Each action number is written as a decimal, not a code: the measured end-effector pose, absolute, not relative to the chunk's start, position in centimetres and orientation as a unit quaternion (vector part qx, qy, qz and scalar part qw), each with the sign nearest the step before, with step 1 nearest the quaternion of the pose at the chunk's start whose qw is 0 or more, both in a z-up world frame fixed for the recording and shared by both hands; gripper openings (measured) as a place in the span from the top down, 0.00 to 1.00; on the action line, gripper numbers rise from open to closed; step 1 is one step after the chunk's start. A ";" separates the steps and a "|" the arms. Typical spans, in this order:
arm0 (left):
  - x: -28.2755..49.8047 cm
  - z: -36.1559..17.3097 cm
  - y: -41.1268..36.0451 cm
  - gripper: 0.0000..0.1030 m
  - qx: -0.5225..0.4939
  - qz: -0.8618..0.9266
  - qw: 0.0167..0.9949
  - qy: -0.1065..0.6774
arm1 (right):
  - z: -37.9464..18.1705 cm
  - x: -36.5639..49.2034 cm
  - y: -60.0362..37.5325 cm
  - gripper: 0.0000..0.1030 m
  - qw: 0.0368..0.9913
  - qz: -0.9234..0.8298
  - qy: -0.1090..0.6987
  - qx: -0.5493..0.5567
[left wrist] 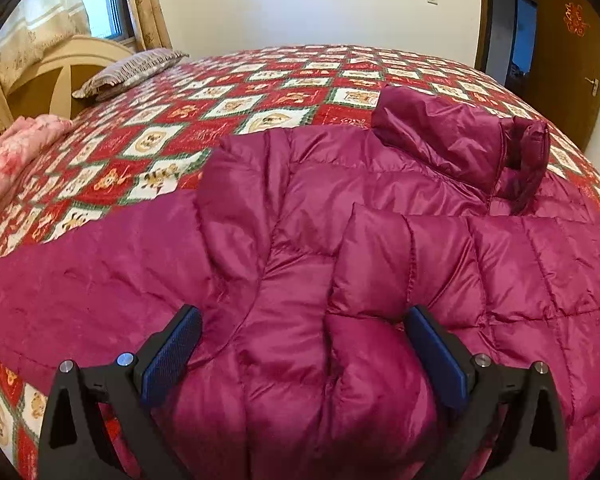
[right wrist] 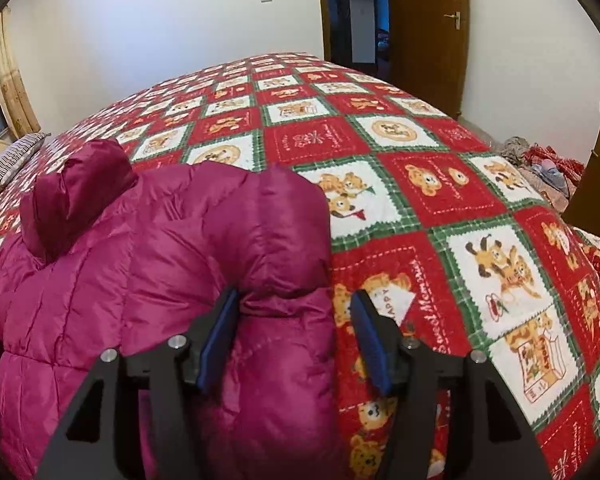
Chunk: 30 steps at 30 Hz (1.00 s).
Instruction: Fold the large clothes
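Item: jacket [left wrist: 340, 216], magenta, quilted, lying on the bed [left wrist: 228, 96] with its red bear-print quilt. Left of jacket: pink bedding [left wrist: 16, 152]; pillow [left wrist: 132, 70] beyond it, by the headboard. Left claw [left wrist: 302, 344]: spread wide, fingers either side of a puffy jacket fold. Right claw [right wrist: 294, 336]: spread, straddling the jacket's right edge, one finger over the quilt. Collar [right wrist: 76, 188] stands up at the jacket's far end.

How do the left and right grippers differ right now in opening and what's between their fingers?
The left gripper is spread wider than the right gripper. Jacket bulk fills the left's whole gap; the right's gap holds only a jacket edge, with bedspread showing beside it. Both are open, clamping nothing.
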<state>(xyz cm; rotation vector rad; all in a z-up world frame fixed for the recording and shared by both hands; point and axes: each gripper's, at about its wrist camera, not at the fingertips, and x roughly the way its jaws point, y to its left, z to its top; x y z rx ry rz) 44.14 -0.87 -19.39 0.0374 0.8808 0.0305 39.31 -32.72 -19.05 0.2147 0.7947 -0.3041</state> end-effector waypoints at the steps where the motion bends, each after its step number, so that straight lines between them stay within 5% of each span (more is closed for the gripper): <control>1: 43.7 -18.9 -0.2 0.01 0.011 0.010 0.904 0.428 | -19.1 39.3 -32.8 0.41 0.905 -0.148 0.385 0.102; 11: 40.3 -13.7 20.2 0.01 -0.098 0.177 0.896 0.395 | -19.1 39.2 -32.9 0.40 0.906 -0.145 0.382 0.108; 22: 35.2 -18.0 35.7 0.01 -0.338 0.351 0.802 0.346 | -19.1 39.2 -32.9 0.40 0.906 -0.145 0.382 0.107; 30: 37.4 -19.5 32.9 0.03 -0.205 0.372 0.814 0.396 | -19.1 39.1 -32.9 0.40 0.907 -0.144 0.382 0.107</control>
